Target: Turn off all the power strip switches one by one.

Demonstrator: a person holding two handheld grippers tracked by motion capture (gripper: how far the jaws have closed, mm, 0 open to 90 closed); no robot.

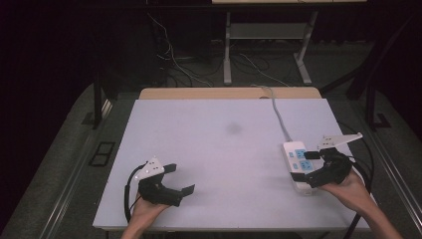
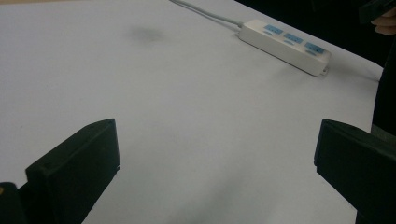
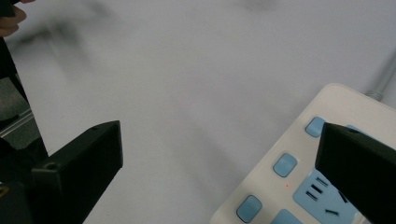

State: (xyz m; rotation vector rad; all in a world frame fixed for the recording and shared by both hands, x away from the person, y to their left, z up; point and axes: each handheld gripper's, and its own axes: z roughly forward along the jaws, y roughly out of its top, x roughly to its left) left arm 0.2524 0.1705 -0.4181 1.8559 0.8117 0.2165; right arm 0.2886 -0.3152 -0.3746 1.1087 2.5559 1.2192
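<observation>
Right gripper (image 1: 309,169) held wide over the near end of the white plastic power strip with blue sockets (image 1: 297,163); left gripper (image 1: 178,179) wide too, well left of that strip, above the white desk (image 1: 219,149). No legible writing.

You work in a lab-like room: a bare white bench (image 1: 224,149), loose cables (image 1: 174,62) on grey carpet, metal desk legs (image 1: 227,50) behind.
</observation>
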